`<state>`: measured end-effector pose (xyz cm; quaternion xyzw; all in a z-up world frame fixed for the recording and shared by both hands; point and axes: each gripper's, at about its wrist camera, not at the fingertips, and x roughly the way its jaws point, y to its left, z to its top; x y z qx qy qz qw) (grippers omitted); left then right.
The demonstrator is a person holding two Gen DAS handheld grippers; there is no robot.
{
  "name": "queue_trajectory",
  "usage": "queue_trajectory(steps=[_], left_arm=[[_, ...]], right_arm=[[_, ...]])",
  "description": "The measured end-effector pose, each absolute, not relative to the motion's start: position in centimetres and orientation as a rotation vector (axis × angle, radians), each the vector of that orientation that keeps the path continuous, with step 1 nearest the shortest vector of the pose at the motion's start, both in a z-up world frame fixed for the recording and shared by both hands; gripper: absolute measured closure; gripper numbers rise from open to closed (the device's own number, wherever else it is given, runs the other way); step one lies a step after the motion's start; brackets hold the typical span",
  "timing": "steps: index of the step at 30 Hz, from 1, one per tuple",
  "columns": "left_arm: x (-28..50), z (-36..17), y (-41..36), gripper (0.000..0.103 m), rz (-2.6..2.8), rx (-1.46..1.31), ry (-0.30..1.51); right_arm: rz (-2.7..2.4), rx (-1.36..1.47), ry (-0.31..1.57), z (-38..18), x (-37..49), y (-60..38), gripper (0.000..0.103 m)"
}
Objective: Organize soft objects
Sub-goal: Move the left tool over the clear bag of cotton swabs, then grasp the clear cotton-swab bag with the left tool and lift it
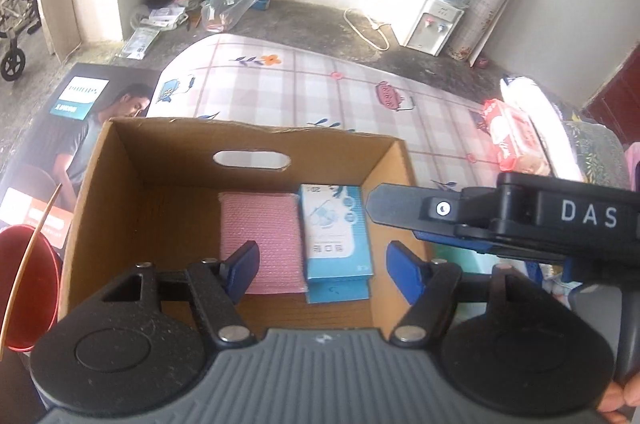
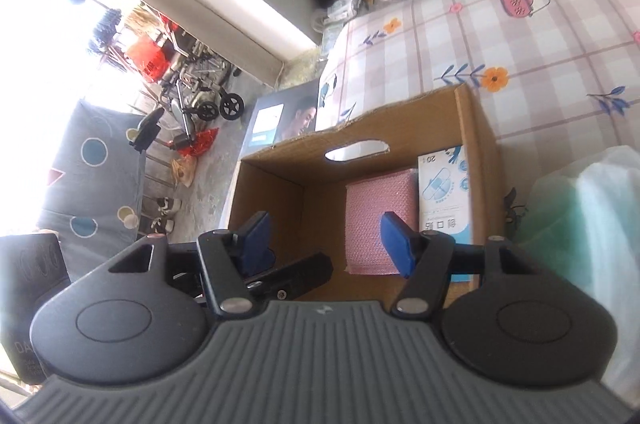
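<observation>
An open cardboard box (image 1: 120, 160) stands on a checked, flower-printed cloth (image 1: 304, 80). Inside lie a pink textured pack (image 1: 260, 236) and a blue-and-white pack (image 1: 336, 236) side by side. My left gripper (image 1: 324, 274) is open and empty, just above the box's near edge. My right gripper (image 2: 326, 246) is open and empty over the same box (image 2: 272, 180); the pink pack (image 2: 380, 220) and the blue-and-white pack (image 2: 446, 196) show below it. The right gripper's black body (image 1: 520, 220) reaches in from the right in the left wrist view.
A red-and-white wipes pack (image 1: 508, 136) and a white roll (image 1: 536, 120) lie at the cloth's right. A pale green soft pack (image 2: 588, 220) sits right of the box. A red bucket (image 1: 28, 288) stands left. A Philips carton (image 1: 80, 116), a water dispenser (image 1: 436, 20) and floor clutter lie beyond.
</observation>
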<state>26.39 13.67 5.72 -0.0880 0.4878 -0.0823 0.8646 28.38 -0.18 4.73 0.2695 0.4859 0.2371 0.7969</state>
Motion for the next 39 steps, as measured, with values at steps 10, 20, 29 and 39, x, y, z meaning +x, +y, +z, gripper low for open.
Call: queue_trajectory(steps=[10, 20, 29, 39], left_arm=[[27.2, 6.5, -0.7, 0.03, -0.39, -0.09, 0.998], [32.3, 1.3, -16.0, 0.03, -0.57, -0.095, 1.1], [37.4, -4.0, -24.4, 0.032, -0.614, -0.139, 1.164], [41.3, -8.6, -27.7, 0.042, -0.635, -0.193, 1.293]], right_arm=[[0.337, 0.566, 0.854, 8.5, 22.9, -17.4, 0.042], [0.021, 0.577, 0.844, 4.8, 22.2, -35.5, 0.043], [-0.092, 0.615, 0.953, -2.3, 28.5, -42.9, 0.056], [-0.12, 0.64, 1.06, -7.1, 34.8, -45.3, 0.064]])
